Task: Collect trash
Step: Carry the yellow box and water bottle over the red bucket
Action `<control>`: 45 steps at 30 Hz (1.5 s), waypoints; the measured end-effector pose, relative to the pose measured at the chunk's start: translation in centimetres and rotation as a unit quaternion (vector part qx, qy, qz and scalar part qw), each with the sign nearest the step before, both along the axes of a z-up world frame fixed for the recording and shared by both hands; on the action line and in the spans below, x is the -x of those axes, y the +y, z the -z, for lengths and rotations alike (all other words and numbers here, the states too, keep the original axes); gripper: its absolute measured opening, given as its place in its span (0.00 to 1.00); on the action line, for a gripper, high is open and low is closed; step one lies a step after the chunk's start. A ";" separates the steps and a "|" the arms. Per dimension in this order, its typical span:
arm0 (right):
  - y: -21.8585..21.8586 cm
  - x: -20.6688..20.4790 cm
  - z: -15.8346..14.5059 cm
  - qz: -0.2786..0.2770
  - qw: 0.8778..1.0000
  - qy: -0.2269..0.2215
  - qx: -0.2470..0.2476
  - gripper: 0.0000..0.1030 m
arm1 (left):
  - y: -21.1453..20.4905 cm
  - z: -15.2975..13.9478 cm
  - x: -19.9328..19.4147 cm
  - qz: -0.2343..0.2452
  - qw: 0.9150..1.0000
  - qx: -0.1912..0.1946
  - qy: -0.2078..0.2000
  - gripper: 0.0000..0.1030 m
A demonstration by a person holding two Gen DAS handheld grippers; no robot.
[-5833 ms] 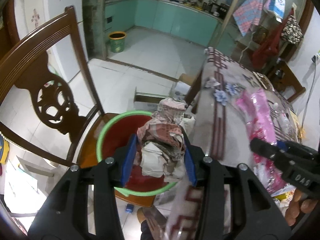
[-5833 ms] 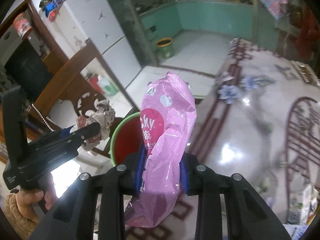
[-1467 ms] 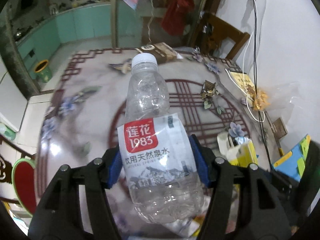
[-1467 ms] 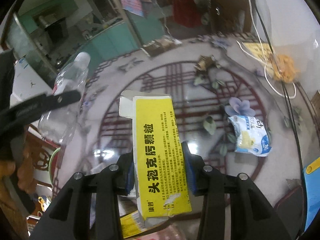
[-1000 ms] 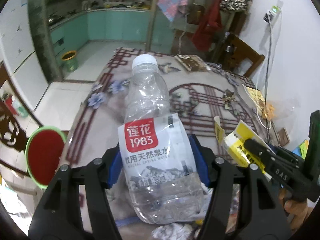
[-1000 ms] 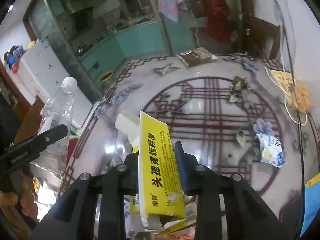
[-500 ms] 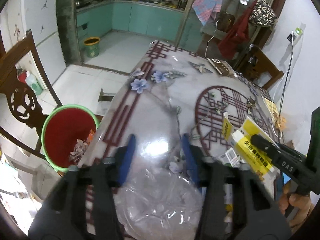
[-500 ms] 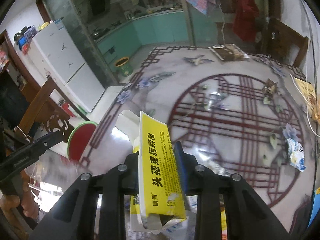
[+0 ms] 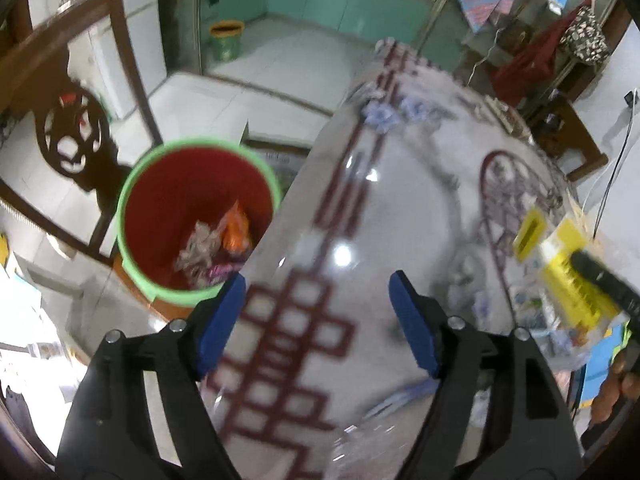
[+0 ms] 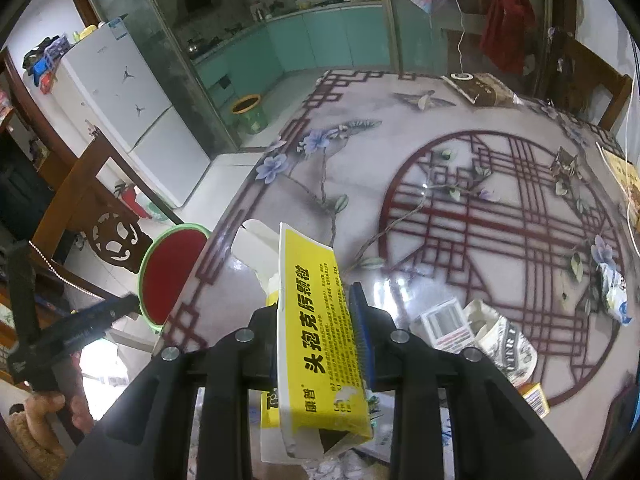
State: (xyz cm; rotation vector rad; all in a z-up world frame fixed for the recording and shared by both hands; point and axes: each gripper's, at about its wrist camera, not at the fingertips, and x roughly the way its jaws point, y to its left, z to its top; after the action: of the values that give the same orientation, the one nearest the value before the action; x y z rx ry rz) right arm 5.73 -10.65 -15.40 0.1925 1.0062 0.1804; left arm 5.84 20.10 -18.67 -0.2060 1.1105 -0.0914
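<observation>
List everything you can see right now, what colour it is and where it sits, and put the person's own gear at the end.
Bin: one, red with a green rim, on a chair beside the table, trash inside.
Table: one, grey with a dark red lattice and flowers.
Yellow carton: one, yellow and white, clamped in the right tongs.
Crumpled packets: a few, mostly white, on the table's near side.
Chair: one, dark wood, under the bin.
Fridge: one, white, by the wall.
Left tongs: black, blue pads, opening, nothing clear between them.
Right tongs: black, shut on the carton.

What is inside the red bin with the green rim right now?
The red bin holds crumpled paper, an orange wrapper and something pink below them. The table edge covers its near side.
</observation>
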 end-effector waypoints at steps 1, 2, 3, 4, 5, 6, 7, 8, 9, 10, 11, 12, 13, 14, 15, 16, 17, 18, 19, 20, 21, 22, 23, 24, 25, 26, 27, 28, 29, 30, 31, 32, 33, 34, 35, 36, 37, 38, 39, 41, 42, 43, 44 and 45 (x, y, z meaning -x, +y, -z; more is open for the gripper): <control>0.1 0.0 0.1 0.000 1.000 0.001 0.000 0.27 | 0.5 0.5 0.6 0.007 1.000 -0.003 0.004 0.71; 0.3 0.0 0.1 0.001 1.000 0.002 -0.001 0.27 | 0.8 0.7 1.3 0.015 1.000 -0.004 0.004 0.74; 0.5 0.0 0.2 0.000 1.000 0.003 -0.002 0.27 | 0.9 0.8 1.9 0.026 1.000 -0.003 0.005 0.77; 0.6 -0.1 0.3 -0.001 1.000 0.004 -0.003 0.27 | 0.9 1.1 2.8 0.044 0.999 -0.001 0.015 0.82; 0.8 -0.1 0.3 -0.001 1.000 0.005 -0.004 0.27 | 0.8 1.3 3.4 0.061 0.998 0.005 0.026 0.85; 0.9 -0.2 0.2 -0.002 1.000 0.004 -0.004 0.27 | 0.3 1.5 4.1 0.082 0.996 0.010 0.040 0.86; 1.1 -0.2 0.1 -0.003 1.000 0.003 -0.005 0.27 | -0.4 1.6 4.8 0.102 0.993 0.010 0.051 0.87; 1.1 -0.3 0.0 -0.004 1.000 0.002 -0.006 0.27 | -1.2 1.8 5.4 0.121 0.991 0.009 0.061 0.89; 1.2 -0.4 -0.1 -0.005 1.000 0.000 -0.007 0.27 | -2.0 2.1 6.0 0.140 0.987 0.011 0.072 0.89; 1.2 -0.5 -0.2 -0.006 1.000 -0.001 -0.007 0.27 | -3.2 2.7 6.7 0.164 0.982 0.016 0.088 0.89; 1.3 -0.6 -0.4 -0.008 1.000 -0.004 -0.008 0.27 | -4.5 3.4 7.3 0.188 0.976 0.018 0.104 0.89; 1.3 -0.7 -0.5 -0.010 1.000 -0.007 -0.009 0.27 | -5.3 4.0 7.7 0.199 0.973 0.015 0.113 0.89; 1.3 -0.7 -0.6 -0.011 1.000 -0.008 -0.010 0.27 | -6.3 5.0 8.0 0.209 0.969 0.009 0.130 0.89; 1.3 -0.7 -0.7 -0.014 1.000 -0.009 -0.011 0.27 | -6.8 5.6 8.1 0.214 0.967 0.008 0.141 0.89; 1.3 -0.7 -0.7 -0.017 1.000 -0.009 -0.011 0.27 | -7.2 6.1 8.1 0.217 0.965 0.012 0.150 0.85; 1.3 -0.6 -0.7 -0.020 1.000 -0.009 -0.012 0.27 | -7.4 6.7 7.9 0.215 0.964 0.015 0.158 0.72; 1.3 -0.6 -0.6 -0.023 1.000 -0.008 -0.012 0.27 | -7.5 7.1 7.8 0.211 0.963 0.015 0.164 0.57; 1.2 -0.5 -0.6 -0.025 1.000 -0.008 -0.013 0.27 | -7.5 7.5 7.6 0.207 0.963 0.017 0.170 0.52; 1.3 -0.5 -0.5 -0.027 1.000 -0.006 -0.013 0.27 | -7.3 7.6 7.5 0.199 0.965 0.027 0.168 0.50; 1.1 -0.5 -0.3 -0.029 0.999 -0.004 -0.015 0.27 | -7.2 7.4 7.3 0.189 0.968 0.030 0.160 0.49; 1.1 -0.4 -0.2 -0.031 0.999 -0.003 -0.015 0.27 | -7.0 7.3 7.1 0.182 0.971 0.029 0.152 0.49; 1.2 -0.4 -0.2 -0.032 0.999 -0.002 -0.014 0.27 | -6.6 6.7 6.8 0.169 0.976 0.027 0.134 0.49; 1.2 -0.4 -0.2 -0.034 0.999 -0.002 -0.015 0.27 | -6.2 6.0 6.5 0.158 0.980 0.025 0.119 0.49; 1.4 -0.4 -0.3 -0.036 0.999 -0.003 -0.015 0.27 | -5.6 5.0 6.0 0.141 0.985 0.022 0.096 0.49; 1.5 -0.4 -0.4 -0.038 0.999 -0.003 -0.016 0.27 | -5.3 4.2 5.4 0.128 0.988 0.018 0.080 0.49; 1.8 -0.4 -0.5 -0.043 0.999 -0.005 -0.017 0.27 | -4.6 3.2 4.9 0.112 0.992 0.012 0.061 0.49; 2.1 -0.4 -0.6 -0.047 0.999 -0.006 -0.018 0.27 | -4.1 2.5 4.6 0.101 0.994 0.008 0.048 0.49; 2.5 -0.5 -0.7 -0.052 0.998 -0.007 -0.019 0.27 | -3.2 1.5 4.0 0.083 0.996 0.004 0.029 0.49; 3.0 -0.5 -0.8 -0.058 0.998 -0.008 -0.022 0.27 | -2.4 0.7 3.6 0.069 0.997 0.002 0.016 0.49; 3.5 -0.6 -1.0 -0.064 0.998 -0.009 -0.026 0.27 | -1.6 0.0 3.1 0.055 0.998 0.001 0.005 0.49; 3.9 -0.7 -1.1 -0.068 0.997 -0.009 -0.028 0.27 | -0.5 -0.8 2.6 0.042 0.999 0.001 -0.005 0.49; 4.7 -0.8 -1.2 -0.074 0.997 -0.010 -0.031 0.27 | 0.3 -1.2 2.1 0.034 0.999 0.002 -0.011 0.49; 5.3 -0.9 -1.3 -0.079 0.996 -0.010 -0.032 0.27 | 1.1 -1.7 1.6 0.028 1.000 0.002 -0.015 0.49; 5.9 -1.0 -1.4 -0.084 0.996 -0.010 -0.032 0.27 | 2.1 -2.2 1.2 0.019 1.000 -0.001 -0.021 0.49; 6.9 -1.1 -1.4 -0.094 0.995 -0.010 -0.031 0.27 | 2.8 -2.5 1.0 0.014 1.000 -0.006 -0.025 0.49; 7.5 -1.2 -1.4 -0.098 0.995 -0.009 -0.031 0.27 | 3.4 -2.9 0.6 0.009 0.999 -0.011 -0.030 0.49; 8.5 -1.3 -1.4 -0.106 0.994 -0.008 -0.031 0.27 | 4.4 -3.3 0.3 0.003 0.999 -0.018 -0.036 0.49; 9.1 -1.5 -1.4 -0.110 0.993 -0.007 -0.031 0.27 | 4.9 -3.4 0.2 -0.002 0.999 -0.022 -0.039 0.49; 9.8 -1.6 -1.3 -0.114 0.993 -0.006 -0.032 0.27 | 5.9 -3.6 -0.1 -0.009 0.999 -0.027 -0.041 0.49; 11.3 -2.0 -1.0 -0.121 0.992 -0.003 -0.035 0.27 | 6.8 -3.7 -0.4 -0.019 0.999 -0.030 -0.042 0.49; 12.1 -2.2 -0.9 -0.124 0.992 -0.002 -0.037 0.27 | 7.4 -3.7 -0.4 -0.023 0.998 -0.030 -0.041 0.49; 12.8 -2.5 -0.9 -0.127 0.991 -0.001 -0.039 0.27 | 8.1 -3.6 -0.5 -0.027 0.998 -0.032 -0.040 0.49; 13.9 -3.0 -0.7 -0.131 0.990 0.001 -0.042 0.27 | 8.8 -3.4 -0.7 -0.031 0.998 -0.034 -0.040 0.49; 14.6 -3.3 -0.5 -0.133 0.990 0.003 -0.044 0.27 | 9.0 -3.2 -0.8 -0.033 0.998 -0.034 -0.039 0.49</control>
State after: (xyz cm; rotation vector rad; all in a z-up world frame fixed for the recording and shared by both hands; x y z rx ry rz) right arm 8.99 3.93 -14.85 0.1383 1.0288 0.4688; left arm 6.64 29.08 -15.43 -0.1767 1.0266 -0.0016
